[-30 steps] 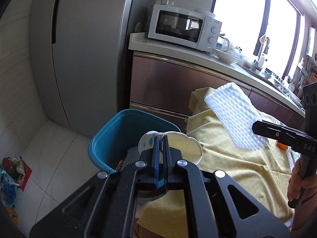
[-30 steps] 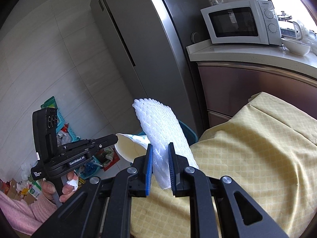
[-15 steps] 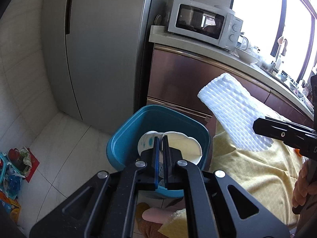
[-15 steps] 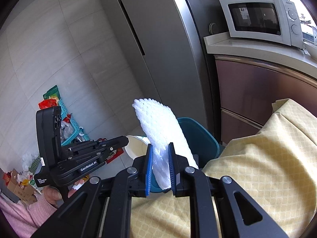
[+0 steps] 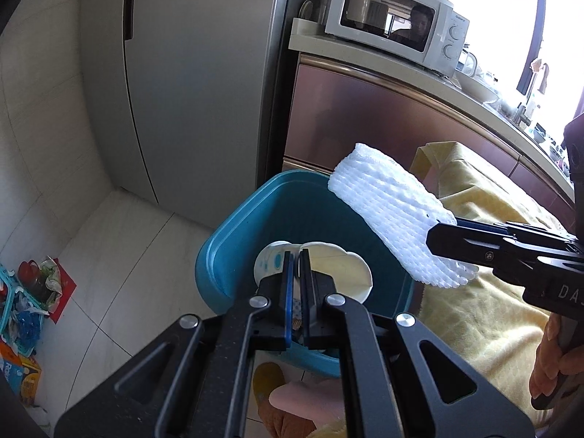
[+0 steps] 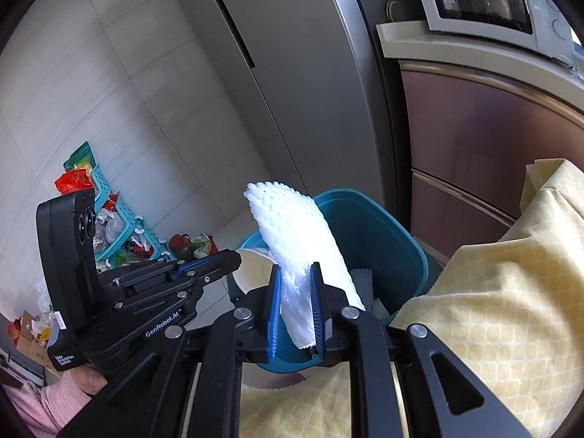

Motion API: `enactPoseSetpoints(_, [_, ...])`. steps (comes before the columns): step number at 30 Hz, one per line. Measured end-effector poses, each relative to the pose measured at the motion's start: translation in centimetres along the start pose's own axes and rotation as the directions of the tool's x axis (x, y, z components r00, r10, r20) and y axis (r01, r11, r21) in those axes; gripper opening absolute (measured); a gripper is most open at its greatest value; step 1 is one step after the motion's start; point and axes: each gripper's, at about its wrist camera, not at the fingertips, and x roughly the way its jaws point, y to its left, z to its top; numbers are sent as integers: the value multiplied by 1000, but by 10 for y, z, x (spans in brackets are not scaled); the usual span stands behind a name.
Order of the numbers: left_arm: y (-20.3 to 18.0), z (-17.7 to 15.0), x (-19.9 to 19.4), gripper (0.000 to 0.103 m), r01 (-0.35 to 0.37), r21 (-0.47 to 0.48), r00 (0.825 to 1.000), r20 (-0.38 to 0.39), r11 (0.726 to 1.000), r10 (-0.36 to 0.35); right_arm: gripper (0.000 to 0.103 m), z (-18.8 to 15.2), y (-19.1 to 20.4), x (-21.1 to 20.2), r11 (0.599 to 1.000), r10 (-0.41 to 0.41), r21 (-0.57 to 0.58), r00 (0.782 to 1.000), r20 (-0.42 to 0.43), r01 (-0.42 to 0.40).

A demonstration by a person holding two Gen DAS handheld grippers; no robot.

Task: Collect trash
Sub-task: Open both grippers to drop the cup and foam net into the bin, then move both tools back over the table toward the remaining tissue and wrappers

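Observation:
My left gripper [image 5: 296,255] is shut on the rim of a squashed white paper cup [image 5: 337,272] and holds it over the open teal bin [image 5: 233,241]. My right gripper [image 6: 295,272] is shut on a white foam net sleeve [image 6: 292,230], held above the same bin [image 6: 383,233]. In the left wrist view the sleeve [image 5: 390,208] juts from the right gripper [image 5: 441,231] over the bin's right side. In the right wrist view the cup [image 6: 252,270] sits at the left gripper's tip [image 6: 233,259].
A yellow cloth [image 5: 485,255] covers the table to the right of the bin. A grey fridge [image 5: 189,73] and a brown cabinet with a microwave [image 5: 394,33] stand behind. Turquoise baskets with clutter [image 6: 120,230] lie on the floor to the left.
Both grippers have moved left from over the yellow cloth to above the bin, each still holding its item.

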Motion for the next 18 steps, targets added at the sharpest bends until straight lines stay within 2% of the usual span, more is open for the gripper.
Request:
enactPoseSetpoints(9, [-2,0,30,7,12,-27,999,-37,1000,-13,22,3,-9,24,998,-23,54,999,-43,26])
enactPoseSetpoints(14, [-6,-2,34,7,13,-25,999,-37,1000,-13,23,1,-15,17,997,-20,78,999,-31,23])
enactPoseSetpoints(18, [-12,-3,22,13,27,-13,1000,-6,1000,-27,25,-4,-17,0,996,-12,83,1000,-7,12])
